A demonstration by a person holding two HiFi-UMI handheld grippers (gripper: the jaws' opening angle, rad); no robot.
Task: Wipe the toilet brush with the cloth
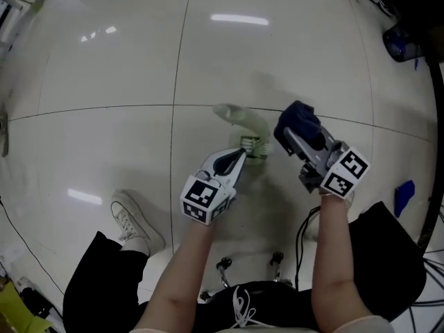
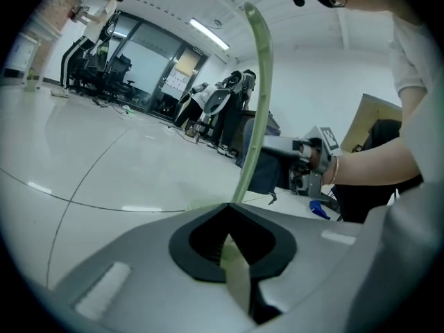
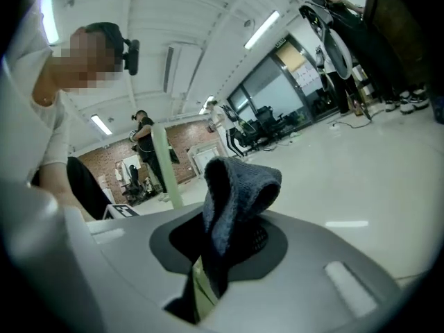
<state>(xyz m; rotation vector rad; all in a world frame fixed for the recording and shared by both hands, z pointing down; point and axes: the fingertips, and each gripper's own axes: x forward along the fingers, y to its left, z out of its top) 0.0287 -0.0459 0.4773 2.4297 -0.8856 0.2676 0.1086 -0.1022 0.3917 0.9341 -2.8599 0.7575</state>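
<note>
A pale green toilet brush (image 1: pixel 251 132) is held over the tiled floor. My left gripper (image 1: pixel 241 156) is shut on its lower end. In the left gripper view the thin curved handle (image 2: pixel 255 103) rises up and away from the jaws of the left gripper (image 2: pixel 232 248). My right gripper (image 1: pixel 290 136) is shut on a dark blue cloth (image 1: pixel 300 118), which bunches out past its jaws just right of the brush. I cannot tell whether cloth and brush touch. In the right gripper view the cloth (image 3: pixel 236 189) stands up from the right gripper (image 3: pixel 222 248), with the green handle (image 3: pixel 165 165) to its left.
A white sneaker (image 1: pixel 133 220) rests on the floor at lower left. A stool base with casters (image 1: pixel 248 266) and a black cable (image 1: pixel 303 231) sit below my arms. A small blue object (image 1: pixel 404 197) lies at right. Office chairs (image 2: pixel 222 103) stand far off.
</note>
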